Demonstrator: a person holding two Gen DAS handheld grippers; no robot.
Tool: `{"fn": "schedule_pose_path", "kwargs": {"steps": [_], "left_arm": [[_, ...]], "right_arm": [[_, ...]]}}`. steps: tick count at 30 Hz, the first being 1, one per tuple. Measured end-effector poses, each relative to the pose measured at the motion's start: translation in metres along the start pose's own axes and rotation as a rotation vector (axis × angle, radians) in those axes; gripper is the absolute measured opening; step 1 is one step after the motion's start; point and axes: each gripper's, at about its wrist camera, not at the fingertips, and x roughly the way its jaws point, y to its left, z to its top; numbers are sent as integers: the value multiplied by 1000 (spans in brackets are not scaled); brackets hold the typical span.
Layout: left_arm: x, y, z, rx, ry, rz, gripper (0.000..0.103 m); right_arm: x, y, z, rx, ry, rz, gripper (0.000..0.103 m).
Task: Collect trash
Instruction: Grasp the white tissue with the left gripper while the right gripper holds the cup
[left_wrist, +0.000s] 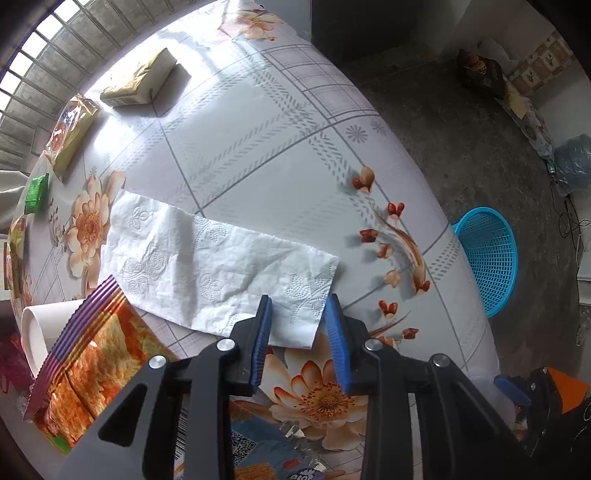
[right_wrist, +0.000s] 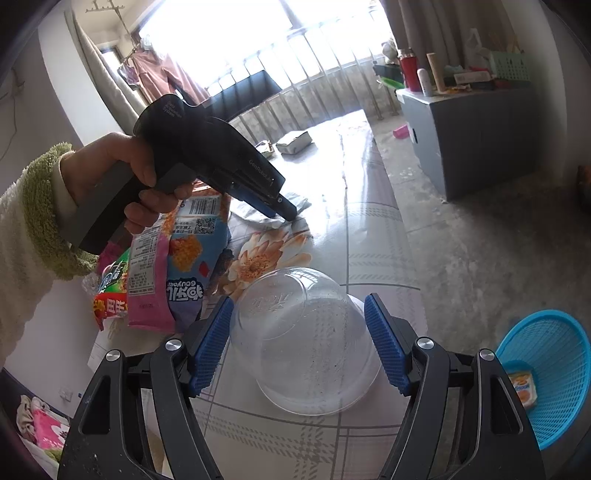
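On the tabletop (left_wrist: 258, 122), the napkin's (left_wrist: 218, 262) near corner lies between the left claw's (left_wrist: 297, 325) part-spread jaws, long axis running left; no pinch yet.

Both grippers (left_wrist: 298, 314) (right_wrist: 298, 321) are black with ribbed blue pads (right_wrist: 212, 343) and silver screws; the person's sleeve (right_wrist: 33, 221) is fuzzy, cream and green.

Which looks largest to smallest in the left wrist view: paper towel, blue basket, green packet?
1. Paper towel
2. Blue basket, though it sits farther away on the floor, so its true size is unsure
3. Green packet
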Motion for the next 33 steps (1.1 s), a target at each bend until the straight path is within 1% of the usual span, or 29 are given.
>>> {"fn": "schedule_pose_path", "kwargs": {"steps": [1,5,6,7,8,10,12,17,20,24,27,30,33], "left_arm": [[0,1,0,-2,2,6,34],[-2,1,0,5,-4,4,34],[-2,3,-1,9,-6,-4,30],[-3,3,-2,9,-13,-16,16],[-4,2,-2,7,-18,-9,11],[-4,-3,0,-4,-29,-15,4],[-5,0,-1,-5,-43,-14,2],[-16,-1,-1,11,-94,-13,1],[-32,2,0,-7,-147,-36,1],[-63,3,-3,-26,-232,-85,1],[-82,-4,-8,-30,-262,-158,1],[-100,-21,-16,7,-302,-203,1],[-114,-50,-25,55,-329,-260,1]], "right_arm": [[0,0,0,1,0,1,68],[0,-1,0,10,-1,8,68],[0,-2,0,13,-3,8,68],[0,-2,0,15,-3,8,68],[0,-2,0,15,-4,7,68],[-1,-2,0,18,-6,9,68],[-1,-3,0,22,-8,9,68],[-6,-4,0,27,-24,9,67],[-13,-5,2,31,-50,11,67],[-24,-8,6,45,-85,17,67],[-34,-13,10,63,-113,17,67],[-48,-19,9,90,-146,14,67],[-63,-29,6,119,-174,-6,67]]}}
